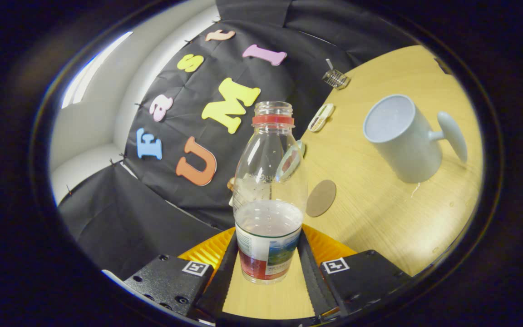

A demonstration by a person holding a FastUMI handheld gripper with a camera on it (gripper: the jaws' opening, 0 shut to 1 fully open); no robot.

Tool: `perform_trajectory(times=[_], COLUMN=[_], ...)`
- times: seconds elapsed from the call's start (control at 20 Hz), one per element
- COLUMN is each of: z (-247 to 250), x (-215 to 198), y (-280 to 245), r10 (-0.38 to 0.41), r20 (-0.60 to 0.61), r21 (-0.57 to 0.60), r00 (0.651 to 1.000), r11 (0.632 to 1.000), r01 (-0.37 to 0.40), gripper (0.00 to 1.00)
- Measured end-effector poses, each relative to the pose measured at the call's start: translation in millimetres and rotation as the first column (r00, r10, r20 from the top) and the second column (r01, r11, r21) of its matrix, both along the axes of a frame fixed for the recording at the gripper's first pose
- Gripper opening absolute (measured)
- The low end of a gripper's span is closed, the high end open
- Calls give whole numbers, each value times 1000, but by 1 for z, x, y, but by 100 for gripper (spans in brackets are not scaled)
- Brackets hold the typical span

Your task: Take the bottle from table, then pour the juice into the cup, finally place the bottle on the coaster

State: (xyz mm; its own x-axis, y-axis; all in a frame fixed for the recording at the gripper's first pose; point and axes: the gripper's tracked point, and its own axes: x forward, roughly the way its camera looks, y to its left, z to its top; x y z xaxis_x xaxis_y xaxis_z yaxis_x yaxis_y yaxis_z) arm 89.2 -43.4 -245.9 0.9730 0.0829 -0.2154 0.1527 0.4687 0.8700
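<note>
- While the whole scene tilts, the gripper (268, 272) has the bottle (269, 195) clamped between its two fingers, both ribbed pads pressing on the labelled lower part.
- Clear plastic, that bottle: rounded shoulders, a narrow neck, a red ring under an open, capless mouth.
- Inside it, pale liquid fills roughly the lower third, its surface sitting just above the label; droplets cling to the wall higher up.
- Beyond the fingers and off to one side, the cup (402, 138) is a smooth, matte, pale grey-blue mug with a rounded knob-like handle, standing on the table (379, 213) well apart from the bottle.
- Looking into the cup, I cannot tell if anything is in it.
- Just beside the bottle's shoulder lies the coaster (321, 198), a flat round brown disc, bare on top.
- Light wood grain across the table, with a small pale streak near the cup's base.
- Farther back near the black cloth wall: a small oval object (321, 117) and a little wire-like item (335, 78), both too small to identify.
</note>
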Motion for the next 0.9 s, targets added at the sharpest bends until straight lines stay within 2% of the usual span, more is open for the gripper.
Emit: perform_trajectory(times=[0.2, 0.4, 0.9], z=[5, 9, 33], x=[1, 7, 18], y=[1, 0, -12], r10=[-30, -60, -144], r20=[4, -3, 21], r21=[156, 251, 460], r00=[1000, 998, 989], r11=[987, 966, 880], r01=[29, 59, 118], gripper=[76, 75, 75])
